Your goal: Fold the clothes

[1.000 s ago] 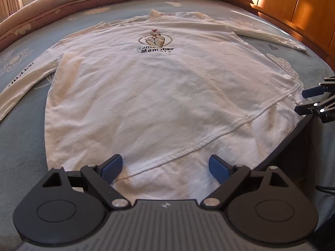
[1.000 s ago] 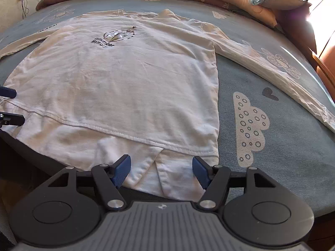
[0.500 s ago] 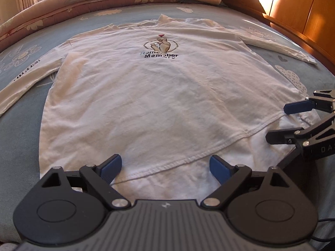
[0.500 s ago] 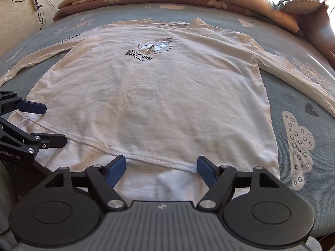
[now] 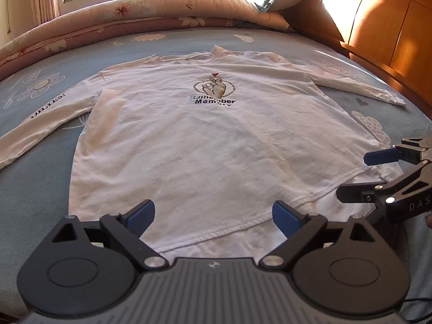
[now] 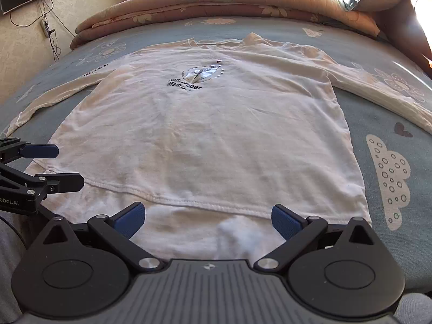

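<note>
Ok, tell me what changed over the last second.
Both grippers, left and right, pulled back and tilted up from the shirt, so the far bedding and window came into view. Nothing was gripped. Both stayed open; the shirt stayed flat on the bed.

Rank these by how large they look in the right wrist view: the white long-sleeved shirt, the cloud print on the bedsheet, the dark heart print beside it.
1. White long-sleeved shirt
2. Cloud print
3. Dark heart print

The gaps are wide, so nearness does not change the order.
</note>
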`<state>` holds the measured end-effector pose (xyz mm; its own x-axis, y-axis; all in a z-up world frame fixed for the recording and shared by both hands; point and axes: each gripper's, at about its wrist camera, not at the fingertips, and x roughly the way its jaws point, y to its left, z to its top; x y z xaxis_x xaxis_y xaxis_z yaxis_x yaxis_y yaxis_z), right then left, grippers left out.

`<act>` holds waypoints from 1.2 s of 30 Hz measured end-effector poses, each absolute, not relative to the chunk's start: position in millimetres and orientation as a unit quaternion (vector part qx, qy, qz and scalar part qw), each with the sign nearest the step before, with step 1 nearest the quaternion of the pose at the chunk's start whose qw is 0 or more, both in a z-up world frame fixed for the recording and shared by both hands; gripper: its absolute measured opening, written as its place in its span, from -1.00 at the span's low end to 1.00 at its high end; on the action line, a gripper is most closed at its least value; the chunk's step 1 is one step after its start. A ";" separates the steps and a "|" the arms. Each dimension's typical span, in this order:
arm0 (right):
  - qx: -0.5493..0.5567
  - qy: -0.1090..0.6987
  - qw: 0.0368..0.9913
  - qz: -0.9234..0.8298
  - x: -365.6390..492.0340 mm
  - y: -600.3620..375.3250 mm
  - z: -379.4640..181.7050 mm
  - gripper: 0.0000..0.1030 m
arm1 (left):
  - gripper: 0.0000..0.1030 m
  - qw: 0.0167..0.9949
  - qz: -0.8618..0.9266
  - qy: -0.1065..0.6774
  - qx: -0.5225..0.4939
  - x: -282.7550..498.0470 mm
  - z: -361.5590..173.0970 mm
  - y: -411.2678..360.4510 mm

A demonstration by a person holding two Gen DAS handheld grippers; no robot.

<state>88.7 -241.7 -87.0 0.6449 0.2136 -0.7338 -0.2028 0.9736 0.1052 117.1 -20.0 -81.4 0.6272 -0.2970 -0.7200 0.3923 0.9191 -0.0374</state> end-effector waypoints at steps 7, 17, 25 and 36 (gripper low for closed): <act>-0.013 0.415 0.902 0.119 94.9 -222.5 -103.8 0.98 | 0.86 0.901 -0.139 0.407 0.045 126.3 -109.7 -7.0; -0.033 0.385 0.918 0.088 66.1 -230.9 -114.8 1.00 | 0.86 0.906 -0.141 0.400 0.003 113.2 -93.0 11.8; -0.029 0.370 0.925 0.078 61.5 -228.7 -118.1 1.00 | 0.86 0.894 -0.214 0.394 -0.007 91.2 -97.9 -11.8; -0.025 0.326 0.942 0.072 49.0 -229.1 -125.6 1.00 | 0.86 0.878 -0.156 0.414 -0.182 90.7 -89.6 56.1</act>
<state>49.0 -229.1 -125.6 0.7773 0.1191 -0.6178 -0.1518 0.9884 -0.0005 90.7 56.1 -89.6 0.6079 -0.4249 -0.6707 0.1234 0.8851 -0.4488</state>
